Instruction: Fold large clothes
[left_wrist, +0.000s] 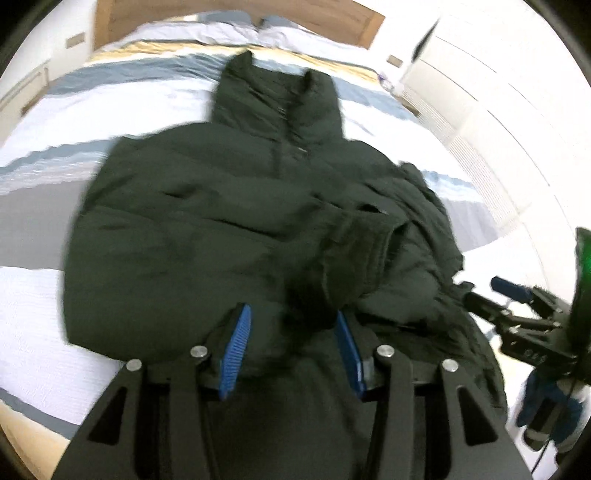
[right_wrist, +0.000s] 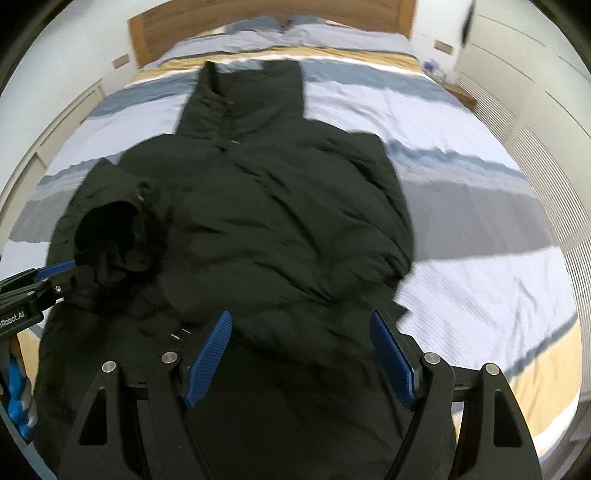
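A large black puffer jacket (left_wrist: 207, 221) lies front up on the bed, hood (left_wrist: 273, 96) toward the headboard; it also shows in the right wrist view (right_wrist: 288, 221). One sleeve with its cuff (left_wrist: 354, 251) is folded across the body. My left gripper (left_wrist: 291, 332) is open, its blue pads (left_wrist: 236, 350) just above the jacket's hem. My right gripper (right_wrist: 301, 332) is open over the hem too. Each gripper shows in the other's view: the right one (left_wrist: 498, 295) beside the jacket's edge, the left one (right_wrist: 59, 273) close by the sleeve cuff (right_wrist: 110, 232).
The bed (right_wrist: 480, 229) has a striped white, blue, grey and yellow cover. A wooden headboard (right_wrist: 266, 18) and pillows (right_wrist: 295, 33) are at the far end. White wardrobe doors (left_wrist: 498, 110) and a nightstand (right_wrist: 458, 92) stand on the right.
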